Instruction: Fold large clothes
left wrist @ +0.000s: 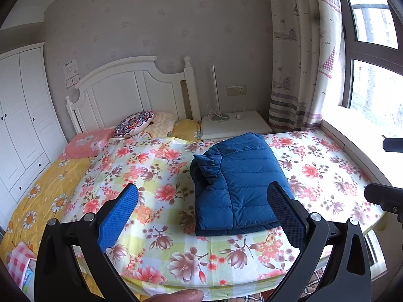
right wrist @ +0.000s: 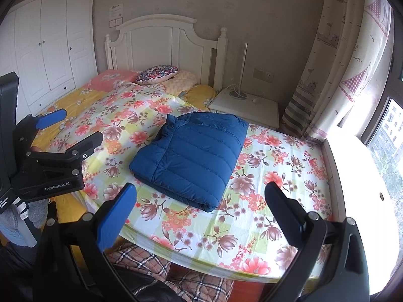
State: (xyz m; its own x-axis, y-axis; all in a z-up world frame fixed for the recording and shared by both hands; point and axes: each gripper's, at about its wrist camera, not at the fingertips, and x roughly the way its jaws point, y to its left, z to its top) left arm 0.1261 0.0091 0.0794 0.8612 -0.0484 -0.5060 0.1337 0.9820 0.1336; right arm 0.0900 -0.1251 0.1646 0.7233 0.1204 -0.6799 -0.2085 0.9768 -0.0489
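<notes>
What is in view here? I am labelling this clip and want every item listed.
Jacket: one, blue, folded, on the floral sheet.
Sheet: one, floral, spread over the bed.
Quilt: one, yellow, under the sheet.
Cushion: one, patterned, round, by the headboard.
Headboard: one, white, against the wall.
Wardrobe: one, white, left of the bed.
Nightstand: one, white, right of the headboard.
Curtain: one, pale printed, beside the window.
Left gripper: one, black with blue pads, open, empty.
Right gripper: one, same, open, empty.

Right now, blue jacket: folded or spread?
Folded. The blue jacket lies as a compact rectangle on the floral sheet, layered edges stacked at its near end, both grippers clear.
</notes>
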